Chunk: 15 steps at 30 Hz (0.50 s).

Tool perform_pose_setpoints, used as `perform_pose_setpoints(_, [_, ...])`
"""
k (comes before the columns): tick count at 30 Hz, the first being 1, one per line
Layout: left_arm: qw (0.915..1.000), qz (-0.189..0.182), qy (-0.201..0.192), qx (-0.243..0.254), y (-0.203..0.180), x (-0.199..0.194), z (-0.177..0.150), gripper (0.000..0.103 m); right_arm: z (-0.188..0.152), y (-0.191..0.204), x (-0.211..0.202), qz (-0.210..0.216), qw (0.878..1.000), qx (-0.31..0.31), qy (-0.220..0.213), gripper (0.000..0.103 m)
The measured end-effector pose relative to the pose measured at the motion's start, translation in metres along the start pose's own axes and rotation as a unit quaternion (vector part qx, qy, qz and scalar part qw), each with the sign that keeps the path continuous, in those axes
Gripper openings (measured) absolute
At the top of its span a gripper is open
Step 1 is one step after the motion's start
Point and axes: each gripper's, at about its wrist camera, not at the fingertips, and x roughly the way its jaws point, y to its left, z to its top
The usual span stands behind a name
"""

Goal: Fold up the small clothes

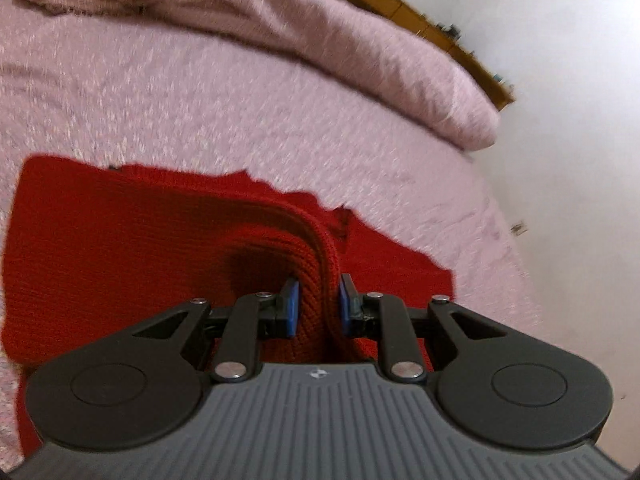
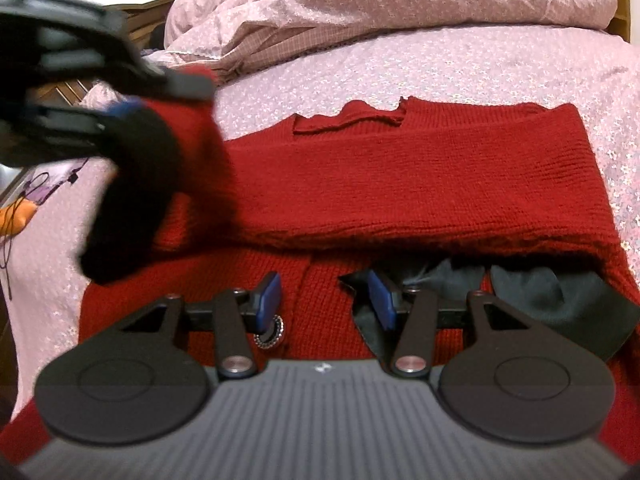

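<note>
Nearest in the left wrist view, the left tool (image 1: 316, 306) is clenched on a thick roll of the red sweater (image 1: 120, 260); the blue pads (image 1: 291, 308) press the knit from both sides, and the rolled part looks like a sleeve or an edge, though I cannot tell which. In the right wrist view, the right tool (image 2: 326, 300) hangs just over the sweater (image 2: 400, 176) with its jaws apart and nothing pinched between them; a shiny round button (image 2: 272, 332) sits just under its left pad, and some dark cloth (image 2: 560, 300) pokes out under the fold on the right.

The sweater lies spread on the bed (image 2: 480, 68), one part already folded across the body; the left tool (image 2: 120, 120), blurred, holds a red part up at the left side.

The knit looks soft, thick and floppy; I think it will sag and stretch if held at one spot only; a good place to hold is the firm edge or cuff, not the loose middle.

Farther back lies a bunched pink blanket (image 2: 360, 8) at the head of the bed.
</note>
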Motion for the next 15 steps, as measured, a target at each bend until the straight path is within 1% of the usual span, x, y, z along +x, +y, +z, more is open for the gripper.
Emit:
perform_pose_setpoints(3, [0.9998,0.018,0.009,-0.005,0.010,0.020,-0.002,0.024,0.000,-0.001,0.000,0.001,1.000,0.001,-0.001,0.051])
perform_pose_setpoints(5, [0.9997,0.016,0.015,-0.006,0.017,0.027,-0.005,0.024,0.000,0.000,0.000,-0.001,1.000,-0.001,-0.002,0.051])
perform_pose_setpoints(7, [0.9998,0.015,0.011,-0.007,0.021,0.024,-0.008,0.027,0.000,0.001,0.001,-0.002,1.000,-0.003,-0.001,0.051])
perform_pose_setpoints(8, [0.9998,0.014,0.010,-0.004,0.021,0.023,-0.008,0.031,0.000,0.001,0.001,-0.002,1.000,-0.003,-0.001,0.051])
perform_pose_setpoints(10, [0.9998,0.016,0.011,0.005,0.019,0.015,-0.009,0.043,0.001,0.001,0.001,-0.001,1.000,-0.002,-0.001,0.051])
perform_pose_setpoints(12, [0.9995,0.024,0.009,0.019,0.015,0.004,-0.009,0.067,0.002,0.000,0.001,0.000,1.000,0.000,0.000,0.051])
perform_pose_setpoints(14, [0.9986,0.041,0.003,0.035,0.012,-0.010,-0.011,0.074,0.003,0.000,0.000,0.000,1.000,0.002,0.002,0.051])
perform_pose_setpoints(15, [0.9980,0.048,0.003,0.042,0.013,-0.015,-0.012,0.074,0.003,0.000,-0.001,0.001,1.000,0.003,0.002,0.051])
